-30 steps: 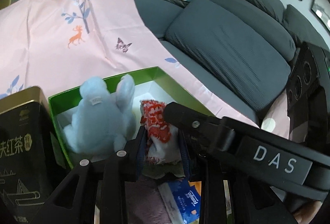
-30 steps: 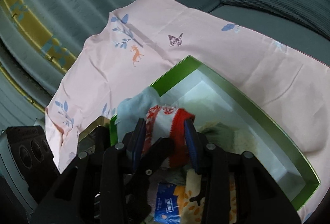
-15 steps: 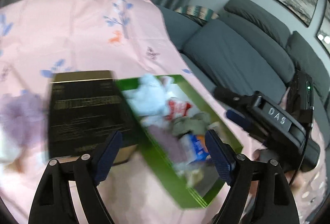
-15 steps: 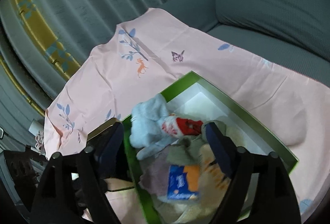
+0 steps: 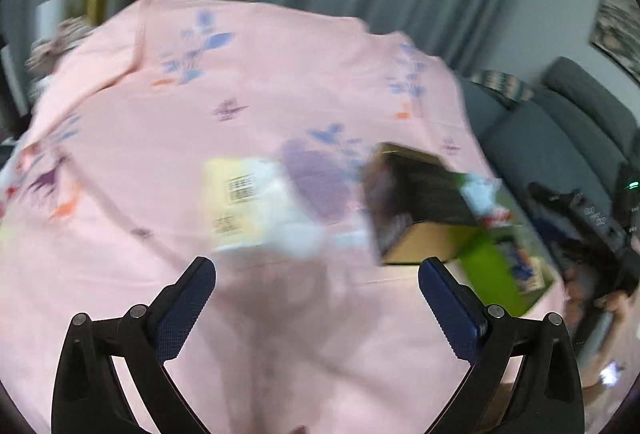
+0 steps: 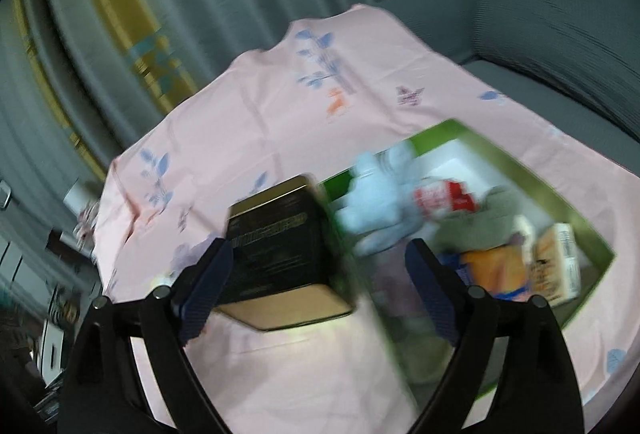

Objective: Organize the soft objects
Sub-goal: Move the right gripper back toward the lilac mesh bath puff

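Observation:
A green box [image 6: 524,174] on the pink cloth holds a light blue plush [image 6: 376,210], a red and white sock [image 6: 444,194], a grey-green soft item and tissue packs. My right gripper [image 6: 318,274] is open and empty above the box's near left side. My left gripper [image 5: 316,298] is open and empty over the cloth, with the green box [image 5: 488,258] far to its right. A blurred purple soft object [image 5: 316,186] and a white soft item [image 5: 296,230] lie on the cloth ahead of the left gripper.
A black and gold tin [image 6: 280,250] stands left of the green box; it also shows in the left wrist view [image 5: 416,202]. A cream packet with a barcode [image 5: 236,202] lies on the pink cloth [image 5: 200,114]. A grey sofa [image 6: 552,14] and curtains stand behind.
Both grippers let go of the red and white sock, opened and pulled back from the box. The left gripper swung left over the cloth. The sock now lies in the box.

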